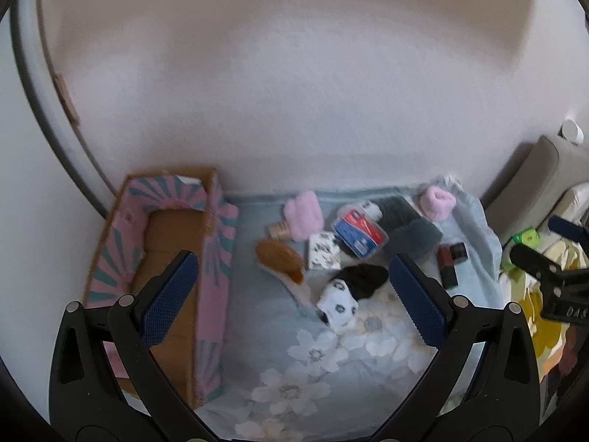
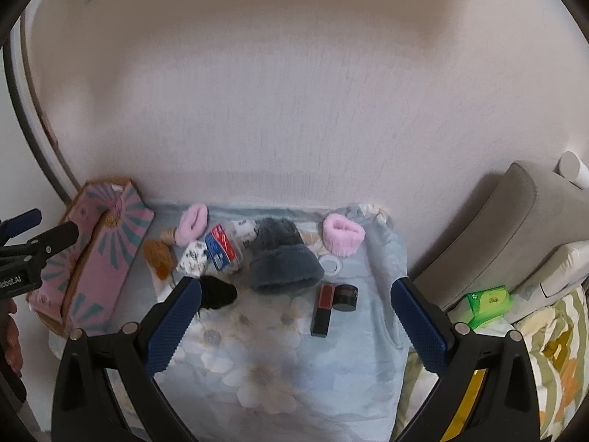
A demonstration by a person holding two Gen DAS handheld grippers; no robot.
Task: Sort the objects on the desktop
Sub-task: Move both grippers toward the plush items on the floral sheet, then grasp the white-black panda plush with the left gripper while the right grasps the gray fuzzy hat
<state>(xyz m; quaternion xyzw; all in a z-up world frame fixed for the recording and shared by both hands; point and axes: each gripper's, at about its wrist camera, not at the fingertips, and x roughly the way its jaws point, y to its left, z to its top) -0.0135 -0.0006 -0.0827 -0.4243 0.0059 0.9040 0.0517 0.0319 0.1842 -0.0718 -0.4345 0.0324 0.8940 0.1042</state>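
- Hovering over the pile: left gripper point(image 1: 291, 287) and right gripper point(image 2: 296, 313) both pitched down at the floral cloth point(image 1: 313, 361), jaws spread wide, nothing between the pads. Nothing sorted yet by the look of it; the cardboard box point(image 1: 173, 243) at the left edge appears empty.
- Items sit in a clump at the far side of the cloth, against the wall: two pink fluffy bands point(image 2: 193, 223) point(image 2: 342, 234), grey knit hat point(image 2: 285, 258), clear plastic case with red-blue label point(image 2: 224, 245), brown brush point(image 1: 279, 258), patterned white pouch point(image 1: 324, 252), black-and-white sock point(image 1: 349, 291), small tan bottle point(image 1: 278, 228).
- Lipstick tube point(image 2: 322, 309) and a dark round jar point(image 2: 346, 296) lie apart from the clump, nearer, on the right, just beside each other.
- Risk: clump is tight. The pink band on the left overlaps the bottle, the case touches the hat and pouch. A wide-open closing pass there likely drags in a neighbour.
- Risk: sock and hat are soft; a pinch could catch the cloth underneath and pull the whole layout.
- Risk: brush is blurred in the left wrist view; its handle direction isn't clear, so an off-axis grasp may let it twist.
- Risk: lipstick is round and could roll or skid out of the pads, knocking the jar.
- Risk: box flaps stand up around the opening; a low approach could clip one and shift the box.
- Green packet point(image 2: 486, 304) sits off the cloth at right; cannot tell if it belongs to the job.
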